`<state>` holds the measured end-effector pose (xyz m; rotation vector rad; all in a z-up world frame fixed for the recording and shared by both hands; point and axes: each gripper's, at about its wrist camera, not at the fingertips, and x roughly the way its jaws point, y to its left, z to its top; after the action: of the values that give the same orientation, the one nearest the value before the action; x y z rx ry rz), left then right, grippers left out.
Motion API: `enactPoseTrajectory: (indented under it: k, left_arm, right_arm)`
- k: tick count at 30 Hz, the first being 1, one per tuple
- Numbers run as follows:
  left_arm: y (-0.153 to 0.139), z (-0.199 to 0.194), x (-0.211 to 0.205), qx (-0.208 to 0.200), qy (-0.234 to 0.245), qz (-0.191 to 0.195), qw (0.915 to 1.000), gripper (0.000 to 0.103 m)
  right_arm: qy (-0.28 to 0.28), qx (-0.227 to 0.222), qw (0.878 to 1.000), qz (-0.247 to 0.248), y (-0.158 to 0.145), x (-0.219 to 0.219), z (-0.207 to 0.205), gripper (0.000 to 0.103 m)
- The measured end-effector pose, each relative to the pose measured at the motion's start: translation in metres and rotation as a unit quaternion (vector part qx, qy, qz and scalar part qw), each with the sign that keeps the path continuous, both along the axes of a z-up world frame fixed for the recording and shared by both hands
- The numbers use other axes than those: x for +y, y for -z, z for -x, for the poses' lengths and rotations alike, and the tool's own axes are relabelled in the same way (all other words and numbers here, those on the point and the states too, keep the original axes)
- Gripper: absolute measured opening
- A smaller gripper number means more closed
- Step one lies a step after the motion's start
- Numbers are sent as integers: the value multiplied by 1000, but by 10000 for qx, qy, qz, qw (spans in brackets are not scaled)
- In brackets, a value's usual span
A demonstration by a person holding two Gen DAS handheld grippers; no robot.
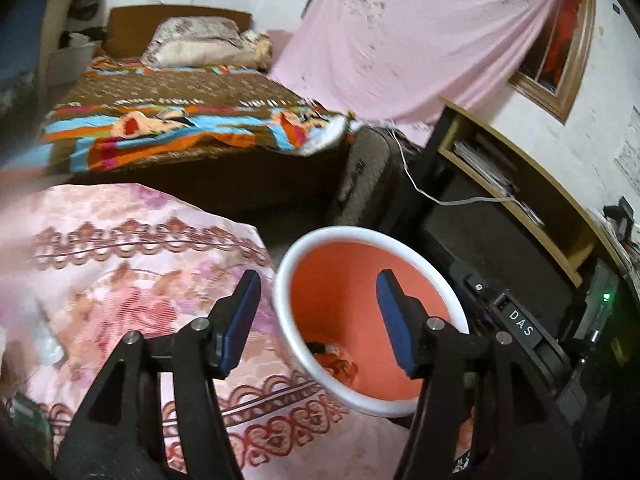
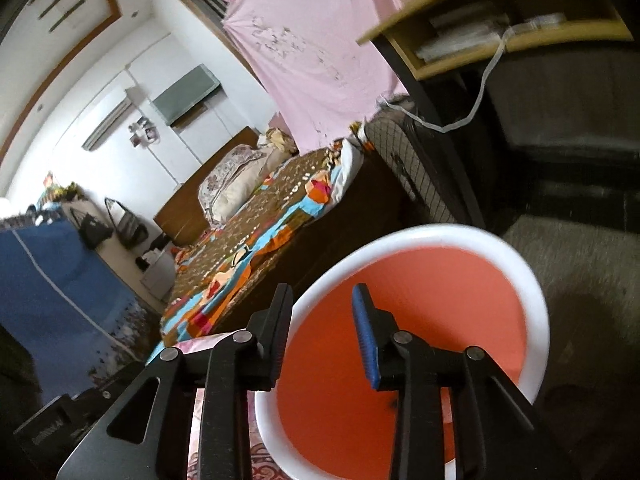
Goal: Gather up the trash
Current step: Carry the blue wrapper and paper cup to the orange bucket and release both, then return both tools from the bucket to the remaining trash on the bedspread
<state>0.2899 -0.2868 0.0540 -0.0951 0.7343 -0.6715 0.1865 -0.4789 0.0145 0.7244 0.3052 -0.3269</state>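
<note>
Both my left fingers [image 1: 316, 304] and right fingers [image 2: 320, 320] hung parted and empty over the orange bin [image 1: 408, 276]; some trash [image 1: 338, 362] lay inside, more perhaps remaining.

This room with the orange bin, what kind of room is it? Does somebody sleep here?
Most likely a bedroom in a home. There is a bed with a colourful blanket, a pillow at its head, and a pink curtain hanging beside it. The orange bin stands on the floor nearby.
</note>
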Motion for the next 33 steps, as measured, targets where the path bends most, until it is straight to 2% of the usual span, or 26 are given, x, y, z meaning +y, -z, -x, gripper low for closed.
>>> enactPoseTrajectory:
  k: [3, 5, 7, 11, 14, 16, 17, 19, 20, 22, 23, 33]
  left_arm:
    - [-5, 7, 15, -230, -299, 27, 9993, 51]
    - [-9, 13, 28, -419, -509, 43, 9978, 57]
    - [-13, 18, 40, -629, -695, 16, 9956, 60]
    - [-19, 33, 70, -1010, -1101, -22, 9888, 68]
    - [-22, 50, 101, -1305, -1495, 87, 9801, 74]
    - [-24, 58, 121, -1447, -1701, 131, 9747, 80]
    - [-25, 63, 131, -1528, -1817, 148, 9713, 86]
    - [-29, 72, 146, -1732, -2088, 180, 9623, 91]
    - [-30, 77, 152, -1838, -2199, 211, 9578, 91]
    - [-32, 84, 168, -1969, -2390, 248, 9505, 92]
    - [-31, 87, 175, -2000, -2492, 243, 9473, 92]
    - [-18, 111, 225, -2287, -3046, -44, 9246, 92]
  right_arm:
    - [-5, -38, 9991, 432, -11, 13, 1, 31]
    - [-30, -72, 9977, 677, -17, 22, 0, 37]
    - [-71, -159, 9957, 907, -22, 32, 1, 51]
    - [-259, -489, 9913, 1196, -33, 54, 3, 51]
    - [-441, -720, 9873, 1347, -40, 70, 5, 61]
    - [-552, -917, 9832, 1476, -46, 82, 8, 76]
    - [-602, -1001, 9813, 1530, -48, 86, 9, 77]
    - [-724, -1157, 9771, 1633, -52, 97, 12, 82]
    - [-781, -1230, 9750, 1678, -54, 103, 13, 84]
    - [-831, -1332, 9725, 1722, -56, 110, 15, 99]
    - [-846, -1397, 9709, 1754, -57, 114, 16, 103]
    - [-1468, -1719, 9465, 2304, -61, 164, 22, 103]
